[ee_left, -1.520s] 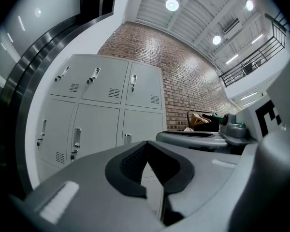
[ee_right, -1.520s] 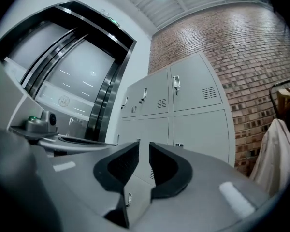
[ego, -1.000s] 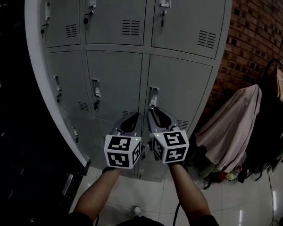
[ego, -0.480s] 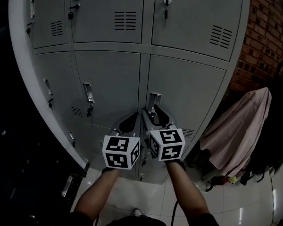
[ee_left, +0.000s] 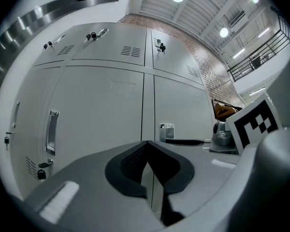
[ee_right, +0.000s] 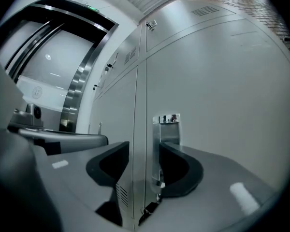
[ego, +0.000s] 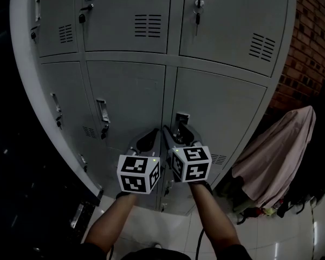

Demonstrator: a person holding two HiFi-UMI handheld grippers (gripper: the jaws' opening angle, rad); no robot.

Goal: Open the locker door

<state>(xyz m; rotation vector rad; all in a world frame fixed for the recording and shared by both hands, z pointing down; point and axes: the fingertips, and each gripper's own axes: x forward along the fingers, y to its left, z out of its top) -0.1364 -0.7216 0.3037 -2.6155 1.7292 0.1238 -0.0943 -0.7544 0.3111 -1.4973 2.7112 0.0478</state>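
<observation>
The grey locker door is the lower right one, and it stands closed. Its chrome handle sits at the door's left edge, by the seam. My right gripper is up at that handle with its jaws opening. In the right gripper view the handle and the door seam show in the gap of the right gripper, and no pad presses on them. My left gripper hangs just to the left, shut on nothing, its tips meeting before the seam.
Other locker doors surround it, one with a handle to the left and one above with a key in its lock. A pink garment hangs at the right before a brick wall. Tiled floor lies below.
The right gripper's jaws have spread apart at the handle. The head view has swung a little, so the lockers sit further right and lower. Both grippers stay by the seam.
</observation>
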